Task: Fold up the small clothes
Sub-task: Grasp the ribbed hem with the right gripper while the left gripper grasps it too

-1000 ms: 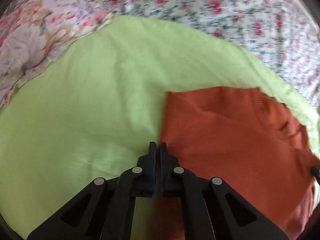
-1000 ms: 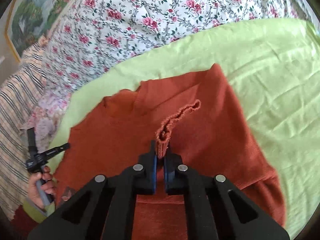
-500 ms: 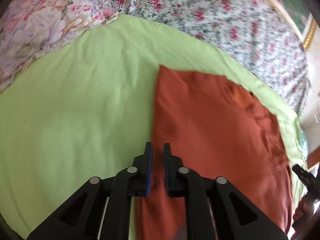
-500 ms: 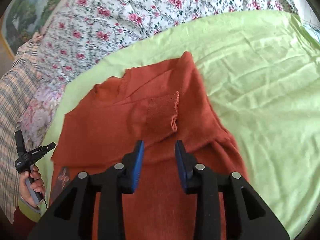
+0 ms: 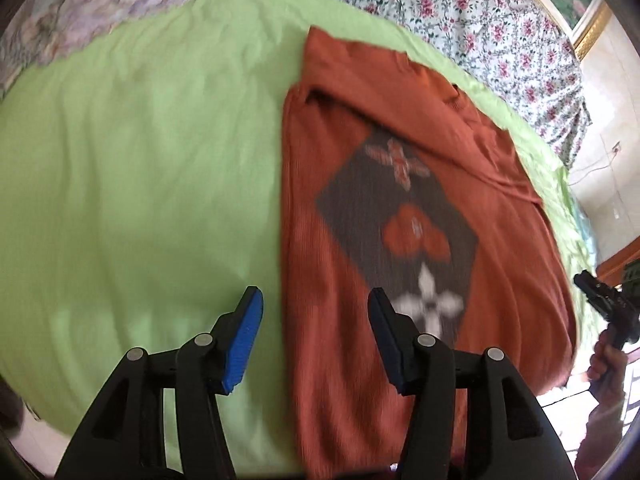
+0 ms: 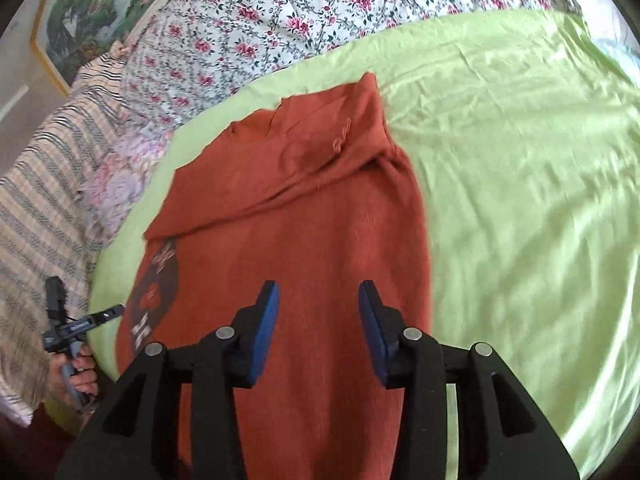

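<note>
Opening, both grippers have released the orange sweater [image 5: 400, 168]; sleeve now flat.

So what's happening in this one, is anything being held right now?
A person with a gripper in each hand is folding a rust-orange sweater on a light green sheet. Nothing is held: the left gripper and right gripper have both just been opening, with no cloth between the pads. The sweater lies flat with its sides folded in over a dark diamond print.
</note>
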Action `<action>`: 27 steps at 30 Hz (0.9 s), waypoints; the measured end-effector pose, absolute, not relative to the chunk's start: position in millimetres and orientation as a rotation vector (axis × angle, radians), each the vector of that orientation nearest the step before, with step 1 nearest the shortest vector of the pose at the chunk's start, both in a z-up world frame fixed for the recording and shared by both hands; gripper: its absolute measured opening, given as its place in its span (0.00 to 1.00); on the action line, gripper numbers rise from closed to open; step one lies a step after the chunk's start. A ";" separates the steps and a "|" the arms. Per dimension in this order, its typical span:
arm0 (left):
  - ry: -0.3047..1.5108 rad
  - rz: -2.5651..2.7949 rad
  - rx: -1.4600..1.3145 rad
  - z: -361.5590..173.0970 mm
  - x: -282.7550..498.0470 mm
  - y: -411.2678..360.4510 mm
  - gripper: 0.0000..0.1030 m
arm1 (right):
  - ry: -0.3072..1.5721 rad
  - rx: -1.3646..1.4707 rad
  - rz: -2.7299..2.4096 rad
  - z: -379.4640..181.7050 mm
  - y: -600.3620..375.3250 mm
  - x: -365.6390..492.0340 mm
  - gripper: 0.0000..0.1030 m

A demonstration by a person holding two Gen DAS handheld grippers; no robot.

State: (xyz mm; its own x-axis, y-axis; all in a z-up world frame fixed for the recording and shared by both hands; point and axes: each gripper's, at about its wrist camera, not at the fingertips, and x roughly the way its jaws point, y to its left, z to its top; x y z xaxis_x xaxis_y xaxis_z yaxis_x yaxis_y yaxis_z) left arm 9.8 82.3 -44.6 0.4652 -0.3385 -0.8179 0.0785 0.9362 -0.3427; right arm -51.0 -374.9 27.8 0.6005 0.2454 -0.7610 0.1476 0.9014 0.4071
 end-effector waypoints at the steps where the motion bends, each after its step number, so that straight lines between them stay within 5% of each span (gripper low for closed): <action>1: 1.066 -0.279 -0.286 -47.8 -0.5 83.3 0.53 | 0.941 0.470 0.068 26.7 -377.6 -62.1 0.42; 14: 1.073 -0.465 -0.333 -66.0 -61.0 79.1 0.42 | 1.045 0.635 0.239 -3.4 -392.5 -137.3 0.42; 16: 1.067 -0.468 -0.350 -66.7 -60.0 81.0 0.32 | 1.029 0.662 0.268 -8.2 -390.9 -136.5 0.42; 17: 1.068 -0.465 -0.346 -67.8 -59.4 81.7 0.10 | 1.022 0.674 0.282 -9.8 -390.6 -135.8 0.41; 19: 1.073 -0.458 -0.342 -68.6 -58.6 83.6 0.06 | 1.026 0.665 0.273 -10.5 -389.0 -136.3 0.28; 20: 1.062 -0.450 -0.332 -65.4 -59.7 83.2 0.06 | 1.041 0.659 0.265 -11.5 -388.4 -137.3 0.07; 27: 1.090 -0.469 -0.340 -69.2 -60.8 89.1 0.11 | 1.031 0.665 0.263 -9.6 -399.5 -147.3 0.10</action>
State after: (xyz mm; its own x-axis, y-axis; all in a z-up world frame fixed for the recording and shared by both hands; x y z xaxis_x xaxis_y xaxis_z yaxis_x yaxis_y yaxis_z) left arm -60.8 89.1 -69.2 0.3811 -0.5215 -0.7634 0.1961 0.8525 -0.4845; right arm -147.3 -399.5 -9.6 0.5044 0.4993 -0.7044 0.1012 0.7761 0.6225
